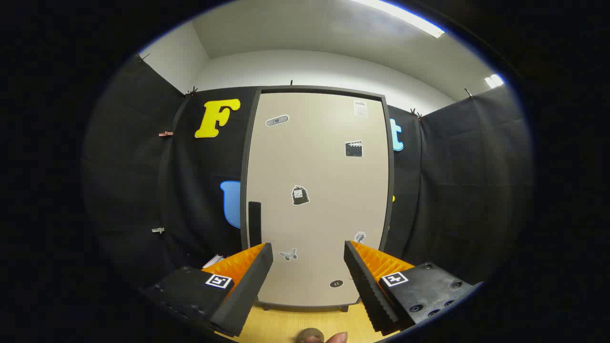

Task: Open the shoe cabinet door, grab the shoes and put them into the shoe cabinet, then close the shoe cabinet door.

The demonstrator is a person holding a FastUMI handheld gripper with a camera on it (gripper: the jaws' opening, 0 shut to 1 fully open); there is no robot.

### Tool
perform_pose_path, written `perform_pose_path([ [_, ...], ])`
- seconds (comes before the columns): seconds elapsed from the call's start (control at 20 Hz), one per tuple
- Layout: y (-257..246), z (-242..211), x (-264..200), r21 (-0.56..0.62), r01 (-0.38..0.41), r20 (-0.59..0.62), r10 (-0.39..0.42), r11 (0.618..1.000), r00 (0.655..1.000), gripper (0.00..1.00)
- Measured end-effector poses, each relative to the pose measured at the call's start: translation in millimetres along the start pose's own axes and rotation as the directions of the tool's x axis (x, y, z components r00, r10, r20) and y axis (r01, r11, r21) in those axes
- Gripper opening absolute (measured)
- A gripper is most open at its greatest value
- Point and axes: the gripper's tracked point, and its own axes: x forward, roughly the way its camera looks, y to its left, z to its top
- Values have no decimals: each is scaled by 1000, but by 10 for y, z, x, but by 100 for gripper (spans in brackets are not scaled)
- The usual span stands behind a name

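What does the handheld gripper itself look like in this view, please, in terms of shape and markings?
The gripper has two long, wedge-shaped fingers set apart, open, with ridged, sawtooth inner faces. Each sits on a blocky base carrying a small square black-and-white marker tag, and the right base shows several round screw holes. A fingertip of the person shows below.

tool fingers hide cabinet door corners.

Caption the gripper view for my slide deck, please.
Open gripper faces the shut shoe cabinet door, its dark handle just beyond the left finger.
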Motion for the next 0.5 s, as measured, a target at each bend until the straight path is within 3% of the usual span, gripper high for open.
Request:
perform_pose_path([
  [0.5, 49, -12, -73, -19, -7, 1, 7, 1000, 1000, 98],
])
